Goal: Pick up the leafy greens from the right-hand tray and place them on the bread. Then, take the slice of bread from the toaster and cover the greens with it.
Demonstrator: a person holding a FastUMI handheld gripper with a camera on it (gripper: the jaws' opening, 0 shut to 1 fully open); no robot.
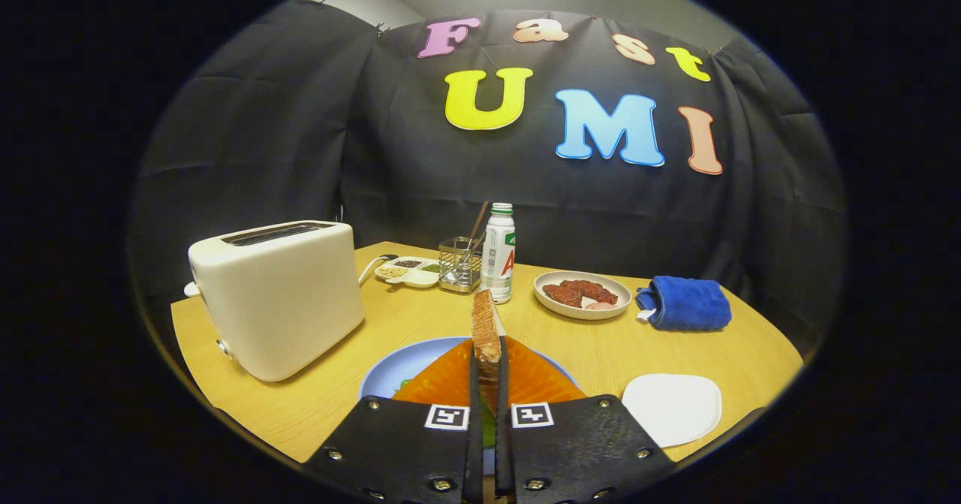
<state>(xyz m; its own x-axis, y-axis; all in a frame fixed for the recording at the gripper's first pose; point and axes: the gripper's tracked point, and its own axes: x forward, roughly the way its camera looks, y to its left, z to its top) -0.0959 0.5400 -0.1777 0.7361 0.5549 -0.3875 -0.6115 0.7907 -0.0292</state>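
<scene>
Bread slice (486, 325) was held edge-up, pinched between the nearly closed fingers (486, 372), above the blue plate (390, 372). Toaster (278, 294) was noted to the left, white tray (672, 408) on the table (345, 399) to the right.

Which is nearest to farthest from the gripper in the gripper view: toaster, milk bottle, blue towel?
The gripper is shut on the bread slice.
1. Toaster, just ahead, to the left.
2. Milk bottle, straight beyond the fingers.
3. Blue towel, far right; bottle and towel are close to call.

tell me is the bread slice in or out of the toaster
Out: the bread slice stands on edge, clamped in the tool, beside the toaster.
</scene>
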